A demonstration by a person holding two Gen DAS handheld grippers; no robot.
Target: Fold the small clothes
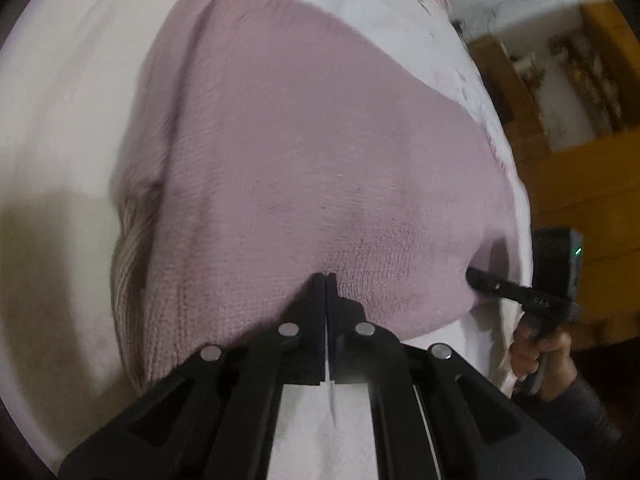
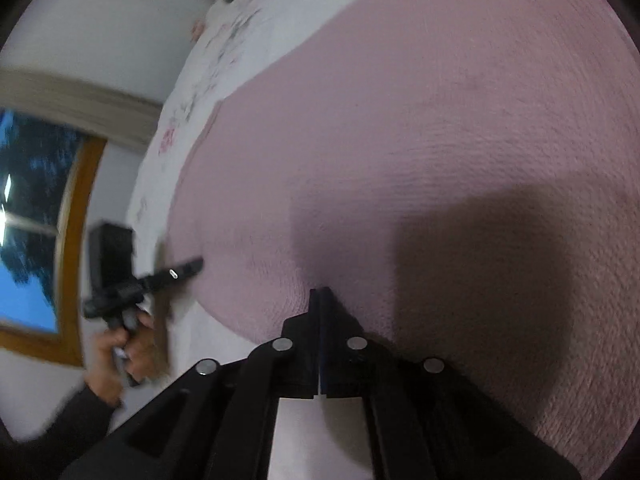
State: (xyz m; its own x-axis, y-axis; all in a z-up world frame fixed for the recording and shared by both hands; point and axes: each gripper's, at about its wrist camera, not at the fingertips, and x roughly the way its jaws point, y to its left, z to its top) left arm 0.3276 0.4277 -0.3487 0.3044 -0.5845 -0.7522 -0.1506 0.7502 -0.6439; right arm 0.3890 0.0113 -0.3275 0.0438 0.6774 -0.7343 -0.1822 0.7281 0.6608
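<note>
gripping the near hem of the pink knit garment (image 1: 304,168) on the bed cover (image 1: 420,32) | left gripper (image 1: 325,280) jaws pinched together on the hem | right gripper (image 2: 320,293) likewise clamped further along it | next, probably: lift both evenly and carry toward the far edge
</note>
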